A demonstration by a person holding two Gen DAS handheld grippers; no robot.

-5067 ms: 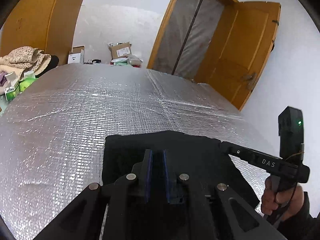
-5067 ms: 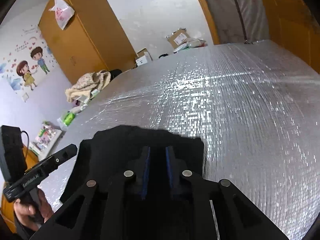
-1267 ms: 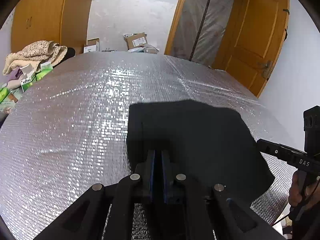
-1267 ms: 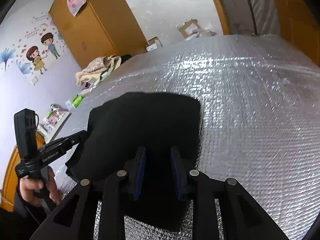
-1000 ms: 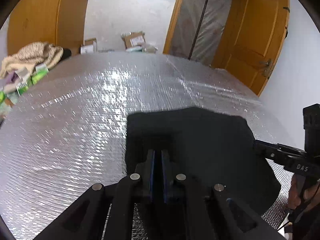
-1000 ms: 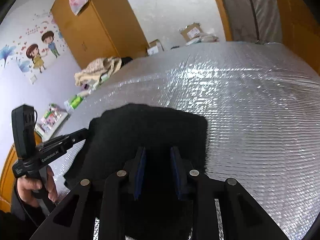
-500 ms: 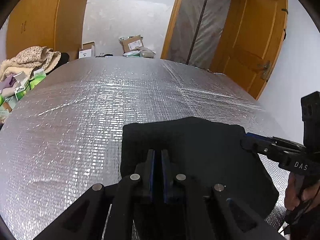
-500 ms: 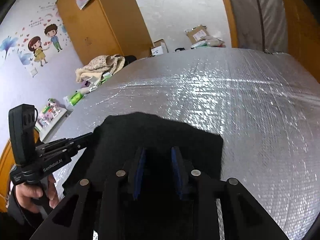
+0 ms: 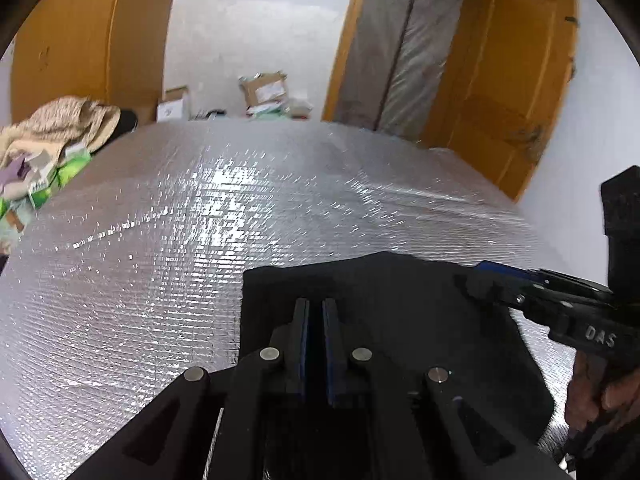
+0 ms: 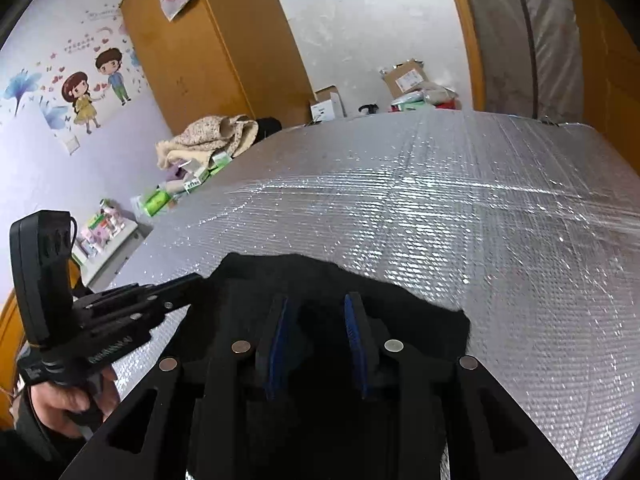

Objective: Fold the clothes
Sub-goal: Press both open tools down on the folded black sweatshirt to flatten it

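I see a black garment (image 9: 400,312) lying folded on the near part of a silver quilted foil sheet (image 9: 160,240). My left gripper (image 9: 316,308) has its fingers pressed nearly together over the cloth's near-left edge; whether they pinch it, I cannot tell. My right gripper (image 10: 316,312) has its fingers spread above the garment, gripping nothing.

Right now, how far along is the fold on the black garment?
Done: the black garment lies as a compact dark block on the silver mat, so at least one fold looks made. In hand: the left tool is shut, apparently on the near edge; the right tool stands open over the cloth. Left: any further fold, then release and smoothing. Whether it is fully folded cannot be told.
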